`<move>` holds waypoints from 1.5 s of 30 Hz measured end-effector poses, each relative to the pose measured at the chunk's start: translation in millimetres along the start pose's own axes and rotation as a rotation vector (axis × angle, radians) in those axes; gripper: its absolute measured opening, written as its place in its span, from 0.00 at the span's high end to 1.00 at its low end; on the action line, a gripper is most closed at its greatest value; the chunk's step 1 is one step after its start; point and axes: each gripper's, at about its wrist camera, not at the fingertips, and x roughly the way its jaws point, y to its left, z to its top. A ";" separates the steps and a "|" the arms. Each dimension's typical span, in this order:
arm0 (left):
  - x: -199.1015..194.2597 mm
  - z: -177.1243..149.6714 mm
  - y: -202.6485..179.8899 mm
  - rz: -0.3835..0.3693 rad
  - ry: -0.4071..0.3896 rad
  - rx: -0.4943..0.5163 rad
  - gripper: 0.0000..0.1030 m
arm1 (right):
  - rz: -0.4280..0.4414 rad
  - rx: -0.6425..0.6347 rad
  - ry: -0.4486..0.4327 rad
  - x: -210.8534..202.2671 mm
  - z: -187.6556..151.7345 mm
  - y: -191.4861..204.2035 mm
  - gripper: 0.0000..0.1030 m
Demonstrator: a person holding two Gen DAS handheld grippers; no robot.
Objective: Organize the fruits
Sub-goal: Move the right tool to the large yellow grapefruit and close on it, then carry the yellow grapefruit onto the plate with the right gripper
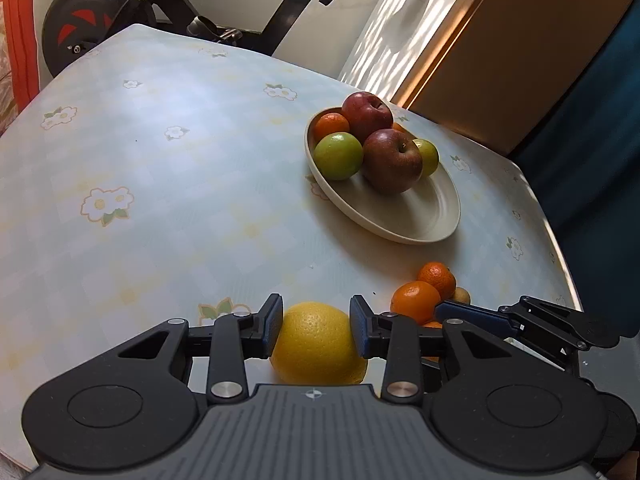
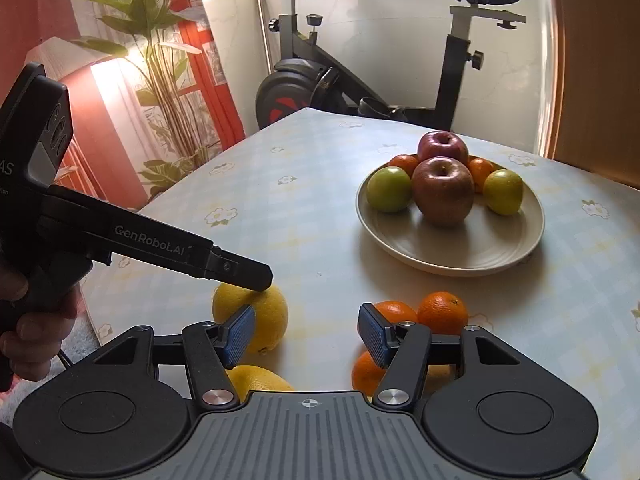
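The round table under a pale blue checked oilcloth with printed white flowers (image 1: 160, 184) carries everything under inspection. On it, well beyond both tools, stands a wide shallow cream plate (image 2: 452, 256) holding two red apples, two green apples and some oranges. Nearer, loose on the cloth, lies a large yellow round citrus fruit (image 1: 316, 344), and to its right a small cluster of orange mandarins (image 1: 416, 300), touching one another. The left gripper (image 1: 316, 326) has its blue ribbed pads against the two flanks of the yellow fruit, pinching it at about its widest girth while it rests on the table. Judgement: this fruit looks dense and fairly heavy, with a firm, waxy, slightly slippery rind; a grip across the middle, as now taken, is the sound one, since pads set higher would tend to squeeze it out. The right gripper (image 2: 306, 334) stands with its fingers spread and nothing between them, only bare cloth; a second yellow fruit (image 2: 256, 378) lies just below its left finger and the mandarins lie by its right finger. Both tools point forward and steeply down at the table. In the right wrist view a hand (image 2: 28, 320) holds the left tool's handle from below.
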 end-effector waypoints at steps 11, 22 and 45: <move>11.2 7.2 8.2 -0.024 0.020 -0.021 0.63 | 0.114 -0.067 0.168 46.3 14.9 24.4 0.52; 2.9 7.4 19.9 -0.093 0.010 -0.074 0.60 | 0.081 -0.092 0.122 47.5 8.9 24.8 0.54; -4.0 -6.3 1.5 -0.077 -0.057 0.025 0.57 | 0.071 -0.005 0.039 43.3 -0.5 5.4 0.54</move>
